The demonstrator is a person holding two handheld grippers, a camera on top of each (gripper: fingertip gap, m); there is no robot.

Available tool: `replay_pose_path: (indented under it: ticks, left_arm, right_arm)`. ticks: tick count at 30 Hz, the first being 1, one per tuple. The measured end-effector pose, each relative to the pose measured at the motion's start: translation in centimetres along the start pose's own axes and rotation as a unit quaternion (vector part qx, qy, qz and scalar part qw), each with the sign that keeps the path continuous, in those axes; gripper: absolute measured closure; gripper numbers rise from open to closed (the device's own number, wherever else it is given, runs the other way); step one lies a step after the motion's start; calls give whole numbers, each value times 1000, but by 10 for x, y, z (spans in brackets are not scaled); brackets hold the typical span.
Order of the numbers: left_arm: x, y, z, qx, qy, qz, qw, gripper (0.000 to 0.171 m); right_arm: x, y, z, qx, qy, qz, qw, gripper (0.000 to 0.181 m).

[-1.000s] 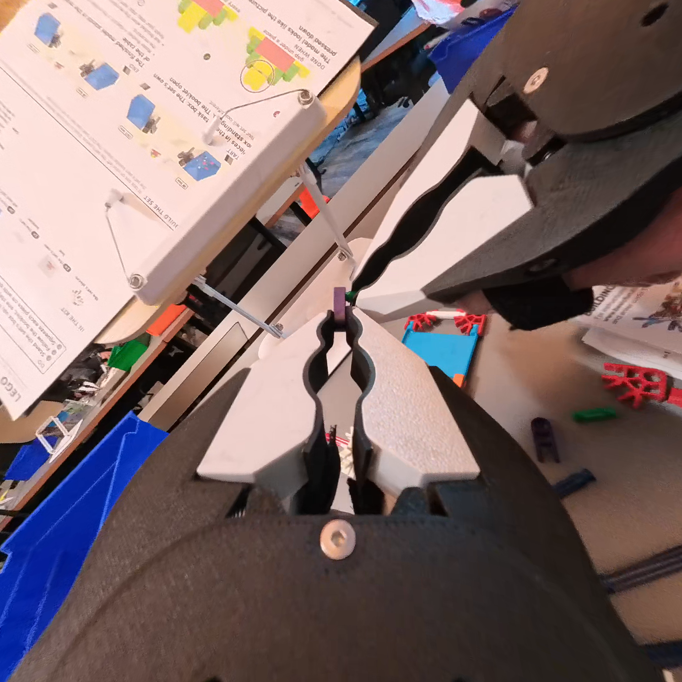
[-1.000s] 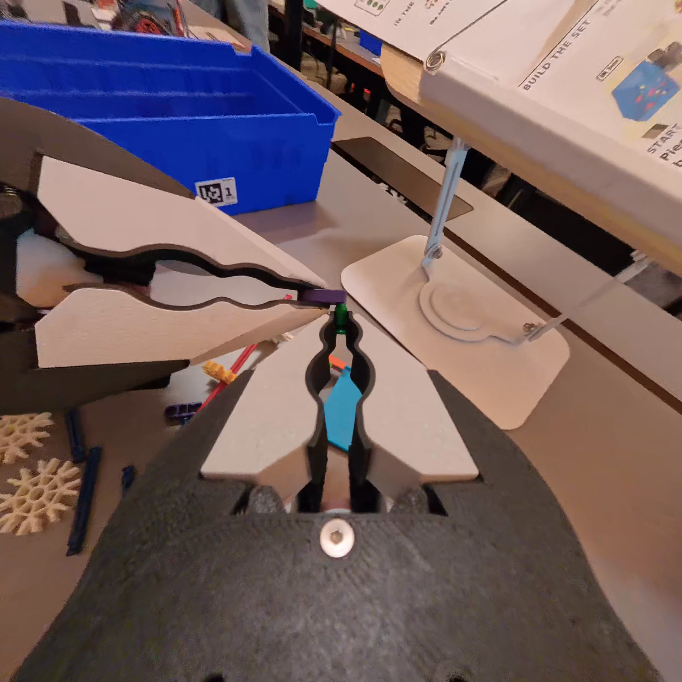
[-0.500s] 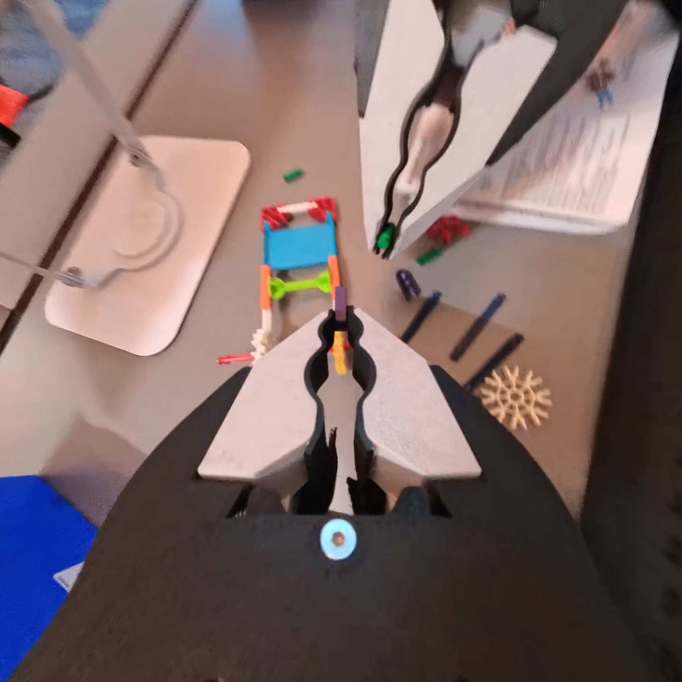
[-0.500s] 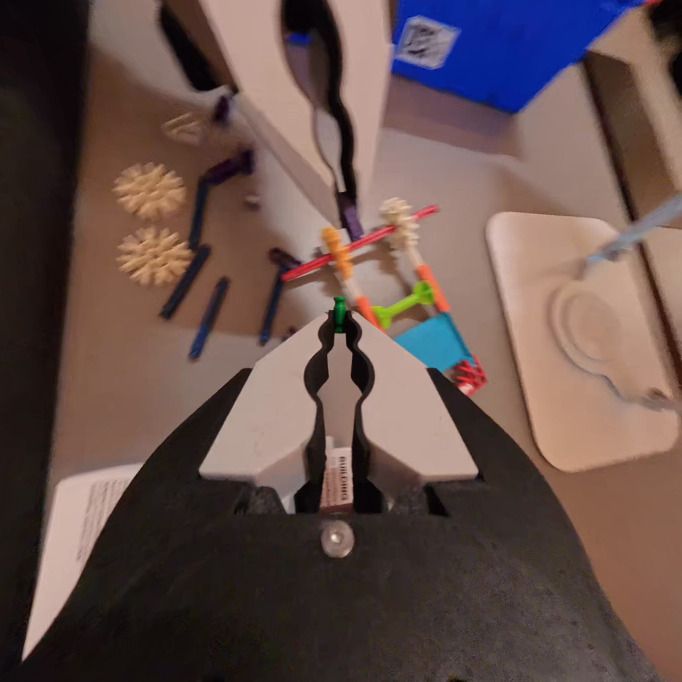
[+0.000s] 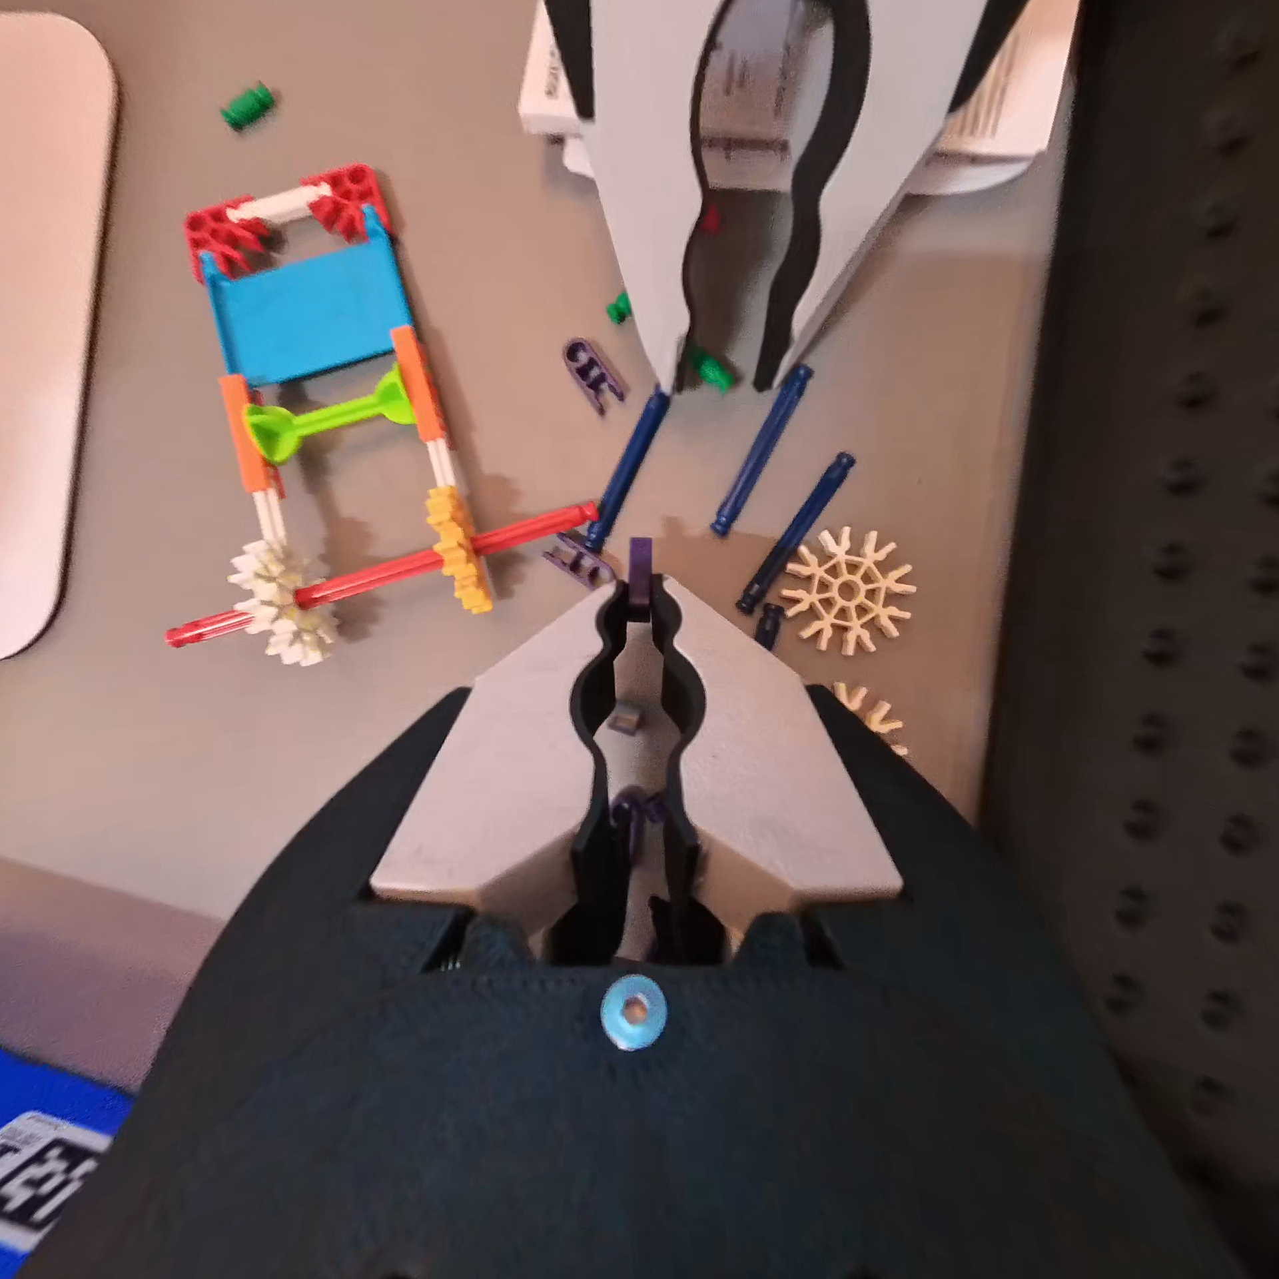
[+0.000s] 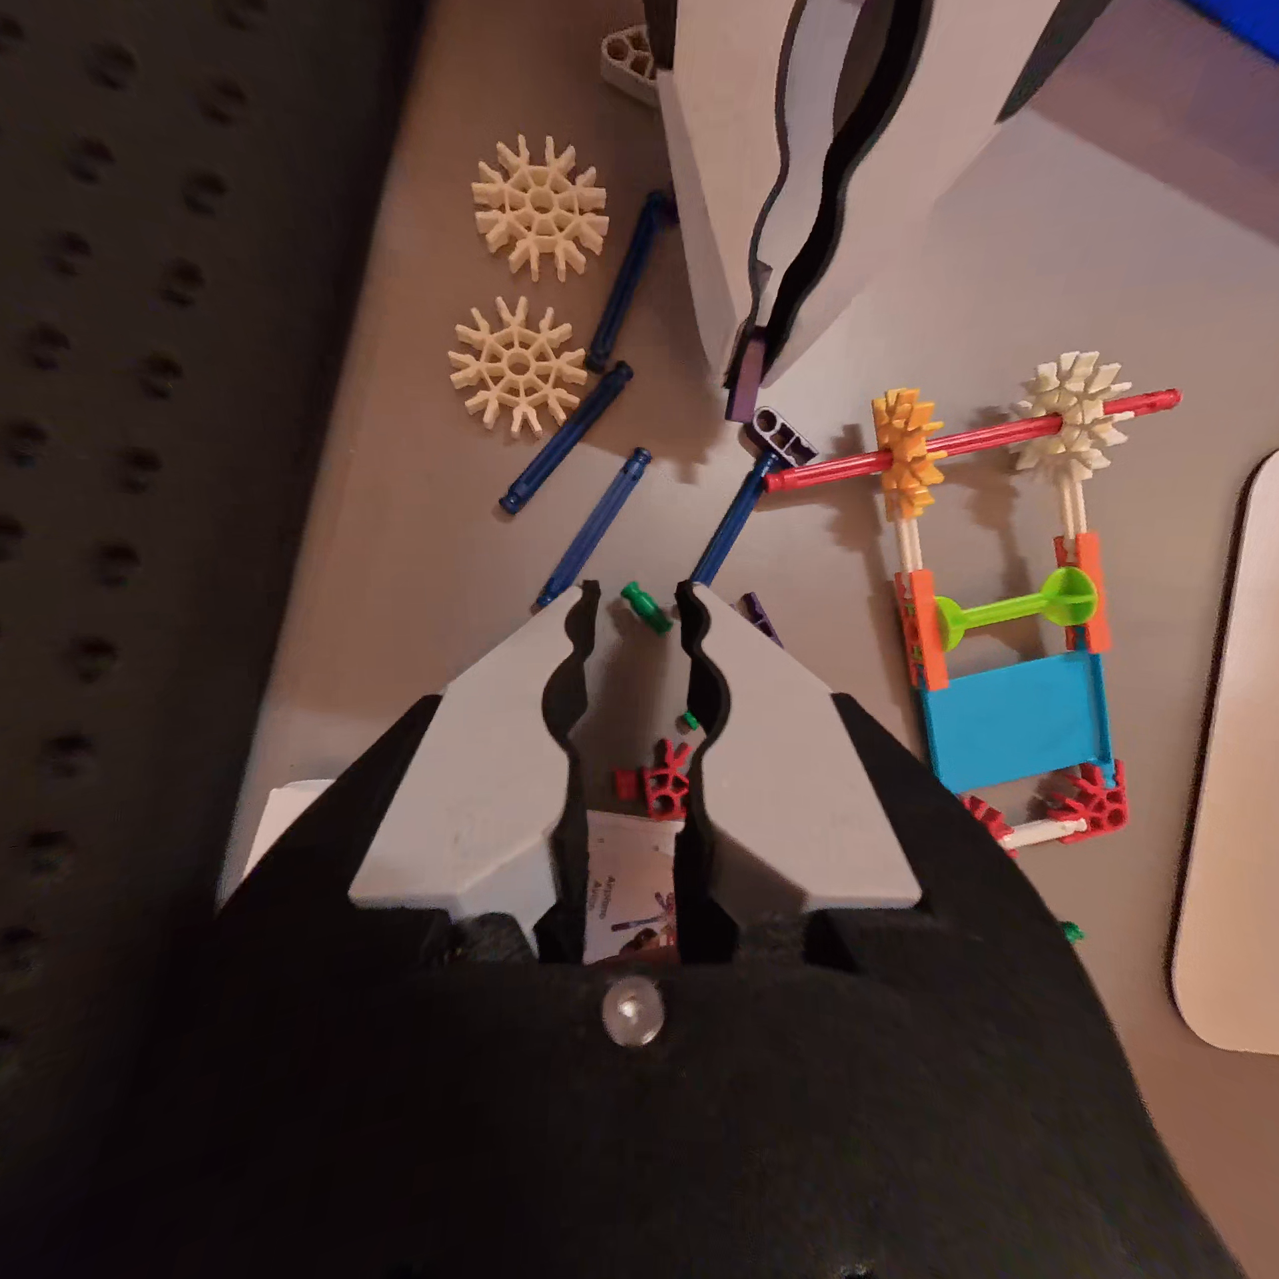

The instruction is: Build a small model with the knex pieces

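Observation:
My left gripper (image 5: 640,588) is shut on a small purple connector (image 5: 640,567), held just above the table beside the end of the red rod (image 5: 443,557). It also shows in the right wrist view (image 6: 751,360), with the purple connector (image 6: 746,381) in its tips. My right gripper (image 6: 637,599) is open, and a short green rod (image 6: 645,608) lies on the table between its tips. In the left wrist view the right gripper (image 5: 716,384) stands open over that green rod (image 5: 713,368). The toy frame with a blue panel (image 6: 1014,720) lies flat to the right.
Several dark blue rods (image 6: 595,526), two cream snowflake connectors (image 6: 515,363), loose purple connectors (image 6: 782,432) and a red connector (image 6: 664,782) lie around. A white stand base (image 6: 1232,761) is at the right, a booklet (image 5: 761,104) and a dark perforated panel (image 5: 1176,623) nearby. The left gripper's tips are roughly 6 cm from the right gripper's.
Both grippers have swung down from the raised stand to the table. My right gripper has opened and let the green rod go onto the table. The left still holds the purple connector.

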State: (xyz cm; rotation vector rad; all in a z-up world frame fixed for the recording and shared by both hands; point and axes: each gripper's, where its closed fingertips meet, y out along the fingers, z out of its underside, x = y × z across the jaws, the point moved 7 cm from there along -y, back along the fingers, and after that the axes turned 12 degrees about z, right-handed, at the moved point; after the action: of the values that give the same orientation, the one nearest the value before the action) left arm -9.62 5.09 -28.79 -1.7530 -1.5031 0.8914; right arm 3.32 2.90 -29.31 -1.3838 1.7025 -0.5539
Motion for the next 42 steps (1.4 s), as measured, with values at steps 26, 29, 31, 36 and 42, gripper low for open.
replay_pose_path:
  ticks: [26, 29, 31, 36, 42]
  left_arm:
    - [2, -3, 8, 22, 10, -64, 998, 155]
    - [2, -8, 8, 15, 10, -70, 997, 155]
    - [2, -10, 10, 12, 10, -76, 997, 155]
    - [1, -14, 14, 5, 13, -87, 996, 155]
    - [-3, -20, 19, -3, 14, -94, 996, 153]
  right_arm:
    - [-58, -48, 22, -77, 113, 136, 981, 163]
    - [-58, -48, 21, -78, 111, 140, 981, 163]
    - [-58, -47, 21, -77, 110, 142, 981, 162]
    - [-58, -45, 22, -73, 111, 143, 981, 162]
    - [-58, -45, 21, -78, 113, 138, 981, 162]
